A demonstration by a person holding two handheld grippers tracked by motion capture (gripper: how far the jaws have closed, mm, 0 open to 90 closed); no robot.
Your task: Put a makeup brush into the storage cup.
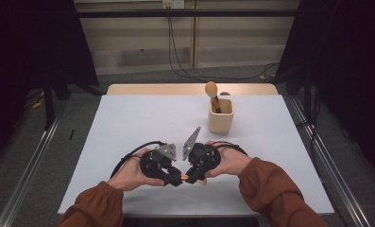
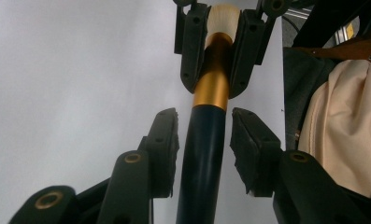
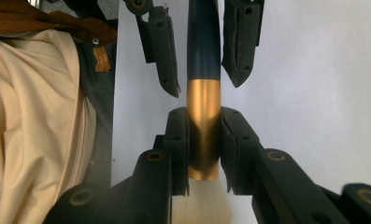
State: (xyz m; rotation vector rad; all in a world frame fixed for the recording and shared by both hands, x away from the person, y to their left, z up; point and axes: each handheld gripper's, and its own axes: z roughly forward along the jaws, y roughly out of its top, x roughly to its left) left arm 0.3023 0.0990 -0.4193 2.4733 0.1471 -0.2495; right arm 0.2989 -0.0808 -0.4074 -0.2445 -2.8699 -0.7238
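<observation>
White table (image 1: 128,123): right gripper (image 3: 204,140) clamps brush (image 3: 203,93) by its gold band; left gripper (image 2: 204,140), narrow around the dark handle, should seat both pads before release.

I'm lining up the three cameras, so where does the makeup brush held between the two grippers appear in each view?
High view: the makeup brush lies low at centre, small, between the left gripper and right gripper.
Left gripper view: it runs up the middle, dark handle between open jaws.
Right gripper view: the brush runs up the middle, jaws shut on the gold band.
Shared landmark: the gold band, with the white table behind.
</observation>
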